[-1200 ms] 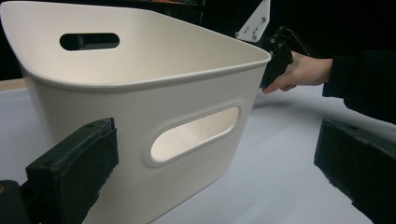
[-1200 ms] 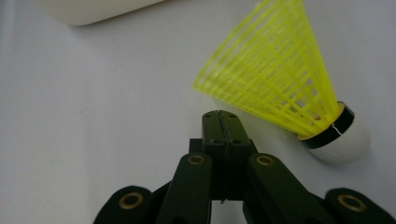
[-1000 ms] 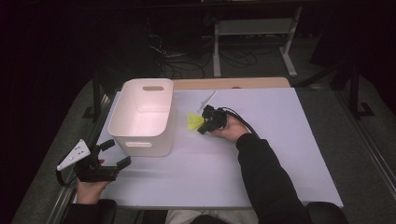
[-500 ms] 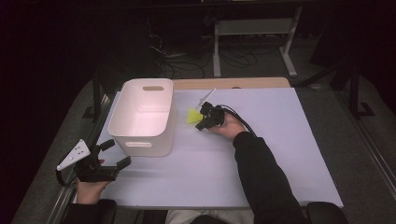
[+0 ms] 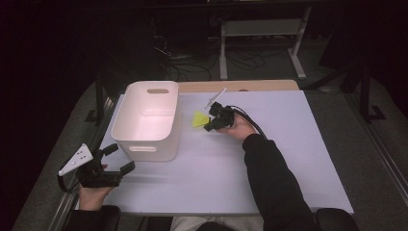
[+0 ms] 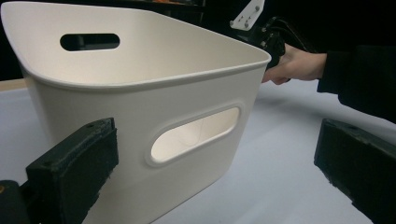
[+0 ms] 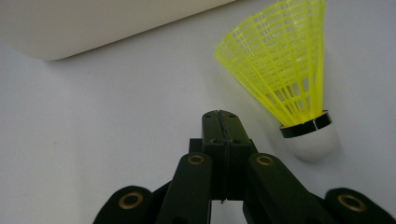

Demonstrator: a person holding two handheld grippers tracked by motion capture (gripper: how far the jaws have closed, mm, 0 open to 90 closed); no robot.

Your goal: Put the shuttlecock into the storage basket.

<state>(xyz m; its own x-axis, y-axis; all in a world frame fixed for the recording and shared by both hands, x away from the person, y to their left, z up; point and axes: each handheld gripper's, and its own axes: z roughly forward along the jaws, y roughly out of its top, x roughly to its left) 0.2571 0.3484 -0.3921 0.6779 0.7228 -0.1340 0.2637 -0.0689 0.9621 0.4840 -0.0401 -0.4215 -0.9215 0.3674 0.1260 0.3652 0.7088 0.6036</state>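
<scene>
Yellow plastic shuttlecock [image 7: 289, 79] lies on the white table [image 5: 288, 159] beside the white plastic bin [image 5: 149, 120], just beside the right gripper [image 7: 220, 122], whose jaws are pressed together, empty. The left gripper [image 5: 117, 159], jaws apart, rests low at the table's near-left corner, aimed at the bin.

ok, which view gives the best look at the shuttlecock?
The right gripper view: the shuttlecock sits close up, its yellow mesh skirt, black band and white cork all clear, lying on the mat beside the shut right claw. The high view shows it as a small yellow patch beside the white bin.
</scene>
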